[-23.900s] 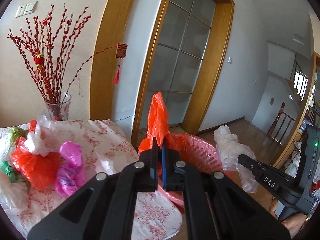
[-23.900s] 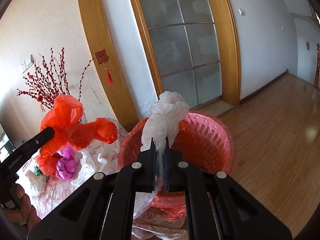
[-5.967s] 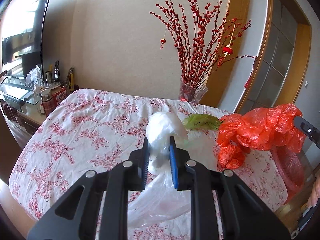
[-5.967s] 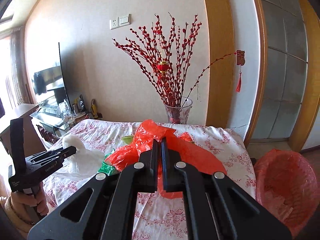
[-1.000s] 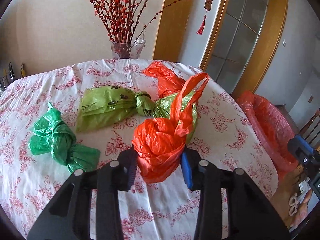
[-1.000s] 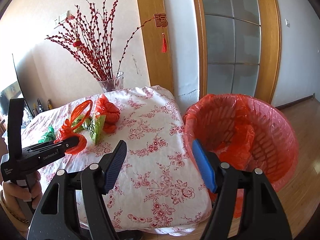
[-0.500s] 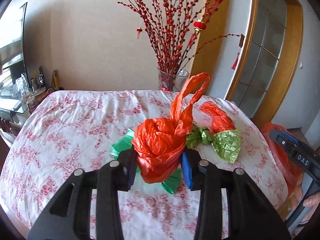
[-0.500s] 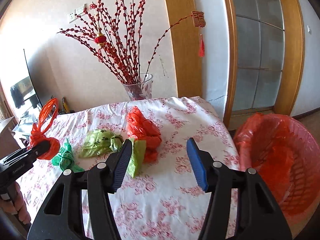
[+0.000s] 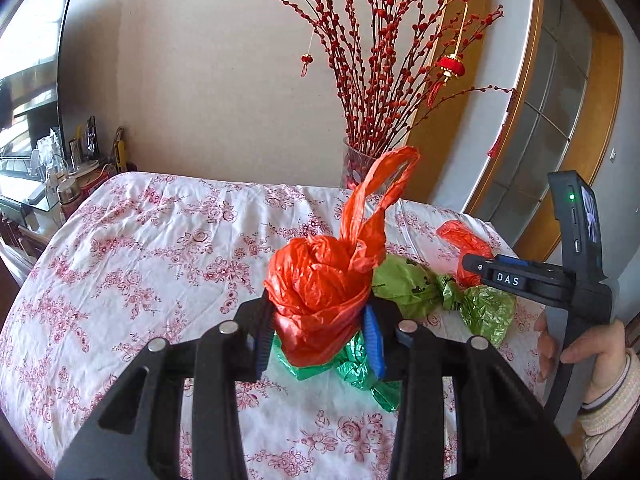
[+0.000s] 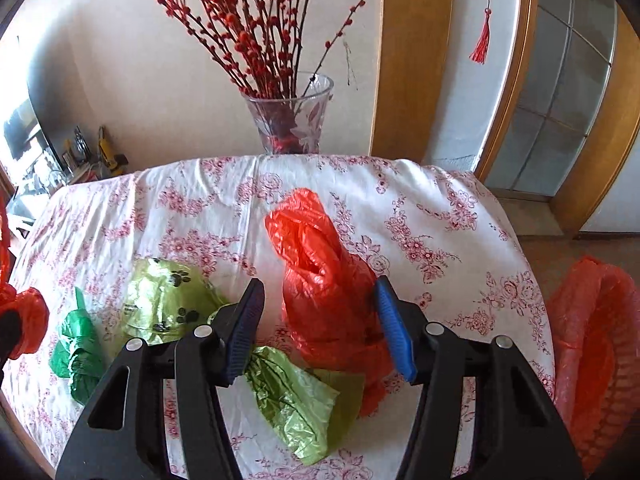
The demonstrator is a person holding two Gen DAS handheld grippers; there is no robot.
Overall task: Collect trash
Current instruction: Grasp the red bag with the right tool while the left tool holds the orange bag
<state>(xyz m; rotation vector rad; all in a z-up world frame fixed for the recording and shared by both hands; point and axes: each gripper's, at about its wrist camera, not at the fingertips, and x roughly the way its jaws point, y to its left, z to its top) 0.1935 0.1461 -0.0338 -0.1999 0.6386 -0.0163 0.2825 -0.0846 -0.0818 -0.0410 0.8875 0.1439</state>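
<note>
Trash is partly collected: a knotted orange bag (image 9: pixel 320 300) sits clenched in the left tool (image 9: pixel 318 334), lifted above the bench (image 10: pixel 440 216). The right tool (image 10: pixel 320 330), jaws just narrowed yet released, straddles a second orange bag (image 10: pixel 320 276) without pinching it. Two green bags, one light green (image 10: pixel 168 300) and one dark green (image 10: pixel 76 348), remain, so I judge several trips left. A lined red basket (image 10: pixel 592 360) waits beside the bench; floral cloth covers it, a glass vase (image 10: pixel 290 116) of red branches behind.
</note>
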